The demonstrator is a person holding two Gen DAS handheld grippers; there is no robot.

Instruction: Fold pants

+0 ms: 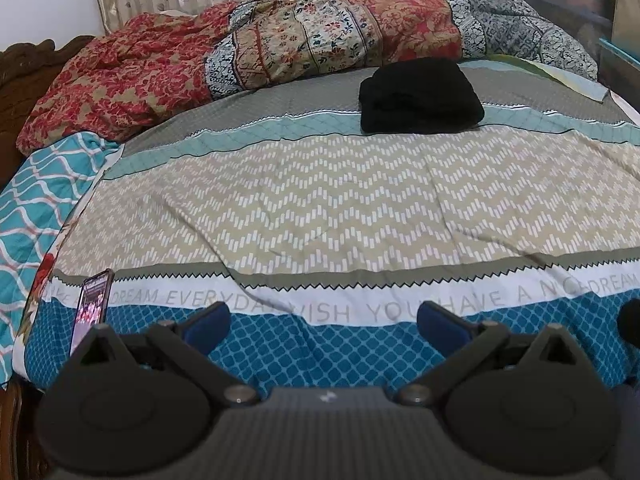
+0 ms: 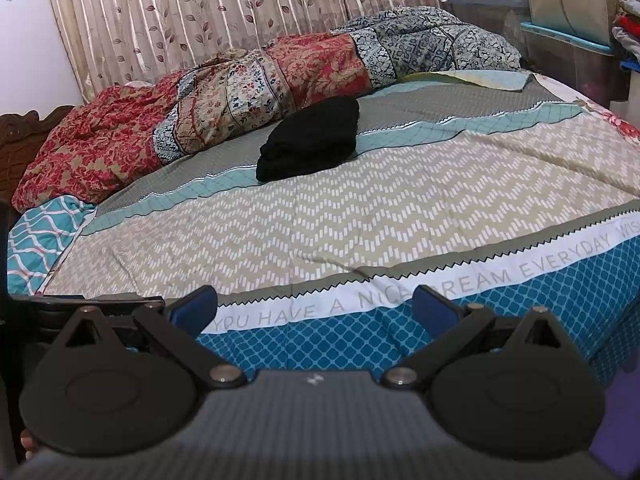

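Both tongs gape empty: left gripper [image 1: 322, 322], right gripper [image 2: 314, 308]. Black pants [image 1: 420, 98] sit bundled upper centre on bedspread [image 1: 320, 200] — soft, floppy; pinch an outer edge.

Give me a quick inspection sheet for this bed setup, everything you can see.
Surface: bed sheet, patterned, lightly creased.
Job's things: black pants, folded bundle on the far side of the bed.
Clutter: phone at the near left edge; crumpled floral blanket along the far side.
Grippers: left tongs and right tongs both open, holding nothing, over the near edge.
Cables: nothing seen.
Surroundings: leaf-print curtain; storage bins at right.
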